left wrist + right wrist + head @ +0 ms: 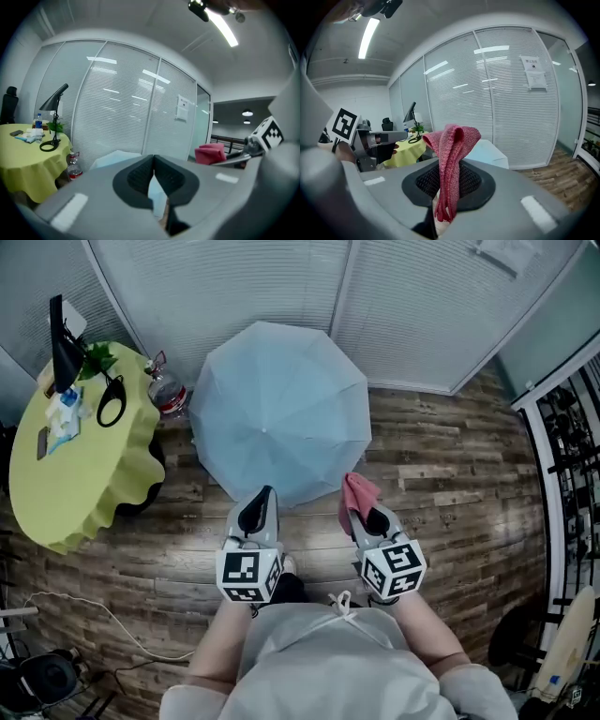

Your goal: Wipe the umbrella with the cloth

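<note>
Right hand-held gripper (367, 517) clenches the pink cloth (356, 490); left hand-held gripper (257, 512) is closed and empty. Open blue umbrella (279, 409) sits frame centre. Best press the cloth flat on its near panel, stroking lightly.

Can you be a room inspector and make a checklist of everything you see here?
Surface: wooden plank floor, no spills seen.
Job's things: open light blue umbrella lying on the floor, canopy up; red cloth not touching it yet.
Clutter: round table with a yellow cover, holding a black desk lamp, a small plant and a small bottle; a plastic bottle stands on the floor between table and umbrella.
Grippers: left gripper jaws together, empty; right gripper clamped on the cloth.
Cables: white cable loose on the floor at the person's left.
Surroundings: glass wall with blinds; black railing at right.
</note>
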{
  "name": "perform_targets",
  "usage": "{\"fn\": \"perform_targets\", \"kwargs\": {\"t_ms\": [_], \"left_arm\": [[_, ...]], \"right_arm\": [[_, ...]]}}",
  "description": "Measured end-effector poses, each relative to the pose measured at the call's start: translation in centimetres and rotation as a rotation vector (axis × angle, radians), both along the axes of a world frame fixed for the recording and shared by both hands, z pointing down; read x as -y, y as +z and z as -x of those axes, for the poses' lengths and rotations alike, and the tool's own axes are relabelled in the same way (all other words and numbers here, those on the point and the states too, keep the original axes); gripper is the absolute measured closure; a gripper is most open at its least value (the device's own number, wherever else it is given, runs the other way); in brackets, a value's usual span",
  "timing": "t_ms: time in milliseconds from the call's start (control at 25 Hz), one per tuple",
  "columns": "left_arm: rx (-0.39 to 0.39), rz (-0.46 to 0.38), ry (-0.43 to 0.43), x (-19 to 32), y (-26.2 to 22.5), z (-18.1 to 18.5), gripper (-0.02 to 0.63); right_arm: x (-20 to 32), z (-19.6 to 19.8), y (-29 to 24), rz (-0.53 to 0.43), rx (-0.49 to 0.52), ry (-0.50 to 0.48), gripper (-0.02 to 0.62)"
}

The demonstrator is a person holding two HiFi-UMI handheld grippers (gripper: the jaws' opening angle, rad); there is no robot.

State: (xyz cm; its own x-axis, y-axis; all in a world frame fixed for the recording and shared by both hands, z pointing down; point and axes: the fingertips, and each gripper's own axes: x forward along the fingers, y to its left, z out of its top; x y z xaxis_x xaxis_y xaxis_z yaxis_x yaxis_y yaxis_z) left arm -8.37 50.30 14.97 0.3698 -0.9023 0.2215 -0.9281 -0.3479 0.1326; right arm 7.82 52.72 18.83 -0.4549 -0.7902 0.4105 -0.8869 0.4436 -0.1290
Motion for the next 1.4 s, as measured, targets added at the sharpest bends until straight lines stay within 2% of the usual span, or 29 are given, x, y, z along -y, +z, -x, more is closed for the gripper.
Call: {"fn": "perform_targets", "kwargs": {"t_ms": [200,400,560,800,960,1160,1400], "left_arm": [[-0.025,0.012,-0.069,7.4,0.3,5.0,0.6],[-0.044,0.073,-0.15,12.1,3.4,7.9,0.6],[-0.036,0.12,-0.233,15.7,5.9,9.8,0.6],[-0.04,0.149,-0.385,23.3,9.0,10.5,0.6],[-0.063,0.19,-0.485,28.1,11.5,9.6,0.6],[-0.076,0.244,-0.529,34.3,17.7,9.6,0.6],[-0.112,0.341,-0.529,36.5,25.3,9.5,0.6]], "right_arm": [[7.4,4.4,-0.8,0.009,-0.01,-0.061,0.541],[13.5,6.9,1.8,0.119,0.007,-0.129,0.54],[19.1,8.6,4.7,0.165,0.004,-0.201,0.541],[30.0,10.5,8.3,0.198,-0.036,-0.397,0.54],[36.0,10.6,12.0,0.291,-0.054,-0.515,0.54],[42.9,12.0,19.4,0.416,-0.07,-0.563,0.54],[45.5,13.5,27.1,0.55,-0.097,-0.564,0.54]]}}
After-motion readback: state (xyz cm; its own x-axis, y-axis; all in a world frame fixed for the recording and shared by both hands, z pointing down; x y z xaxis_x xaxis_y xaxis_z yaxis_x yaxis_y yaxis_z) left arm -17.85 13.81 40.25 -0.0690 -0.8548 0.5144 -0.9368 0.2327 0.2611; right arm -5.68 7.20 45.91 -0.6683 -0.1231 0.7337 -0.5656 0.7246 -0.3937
